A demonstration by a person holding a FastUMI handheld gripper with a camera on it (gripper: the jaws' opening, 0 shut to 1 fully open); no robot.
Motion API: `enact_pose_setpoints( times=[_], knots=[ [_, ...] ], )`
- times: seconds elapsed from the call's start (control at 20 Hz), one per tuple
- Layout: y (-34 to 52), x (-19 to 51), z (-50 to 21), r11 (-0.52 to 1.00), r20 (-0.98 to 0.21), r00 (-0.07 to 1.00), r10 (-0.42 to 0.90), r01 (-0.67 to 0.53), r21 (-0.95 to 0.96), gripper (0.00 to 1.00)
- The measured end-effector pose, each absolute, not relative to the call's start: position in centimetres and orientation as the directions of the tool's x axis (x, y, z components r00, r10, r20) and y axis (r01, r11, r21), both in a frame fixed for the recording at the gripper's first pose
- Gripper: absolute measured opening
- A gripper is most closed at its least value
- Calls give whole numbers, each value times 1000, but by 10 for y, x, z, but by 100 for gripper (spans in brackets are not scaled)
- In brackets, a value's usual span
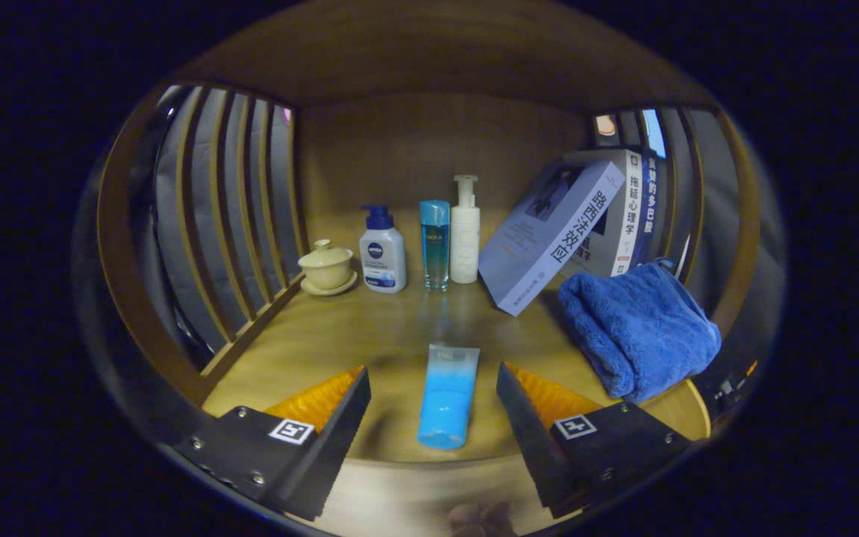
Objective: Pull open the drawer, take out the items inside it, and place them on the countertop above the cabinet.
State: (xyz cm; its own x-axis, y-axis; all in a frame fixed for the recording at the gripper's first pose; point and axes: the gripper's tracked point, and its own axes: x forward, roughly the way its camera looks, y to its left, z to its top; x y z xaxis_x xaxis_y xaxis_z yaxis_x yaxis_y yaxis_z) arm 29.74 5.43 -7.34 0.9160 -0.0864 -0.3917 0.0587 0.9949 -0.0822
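Your gripper [433,406] had its two fingers spread wide apart, pressing on nothing. Between them, on the wooden countertop [370,335], lay a flat blue squeeze tube with a pale translucent cap end [448,399], lengthwise along the line of the fingers, its darker blue end towards you near the counter's front edge and its pale end pointing away. You had neither finger touching it; there was a clear gap on each side.

Just beyond your right finger sat a folded blue plush towel [638,328], heaped near the slatted wooden side. Behind the towel, a pale book with a lavender spine [549,239] leaned tilted against other upright books [620,224].

Well beyond the tube, along the back panel, you had a row of toiletries: a white pump bottle with a dark blue pump head [382,253], a clear teal-blue bottle [435,242] and a tall white pump bottle [464,231], the last two nearly touching. Left of them, beside the slats, stood a cream lidded ceramic cup on its saucer [327,267].
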Motion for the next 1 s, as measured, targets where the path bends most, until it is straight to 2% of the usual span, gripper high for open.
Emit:
enact_pose_setpoints(
  times=[0.4, 0.6, 0.8, 1.0],
  knots=[
    [66, 229, -43, 999, -386, 922, -13, -8, -54, 100],
    [65, 199, -15, 1000, -328, 945, 12, -17, -13, 100],
    [66, 170, 25, 998, -221, 973, 59, -52, 36, 100],
    [61, 130, 40, 996, -208, 975, 74, -64, 55, 100]
  ],
)
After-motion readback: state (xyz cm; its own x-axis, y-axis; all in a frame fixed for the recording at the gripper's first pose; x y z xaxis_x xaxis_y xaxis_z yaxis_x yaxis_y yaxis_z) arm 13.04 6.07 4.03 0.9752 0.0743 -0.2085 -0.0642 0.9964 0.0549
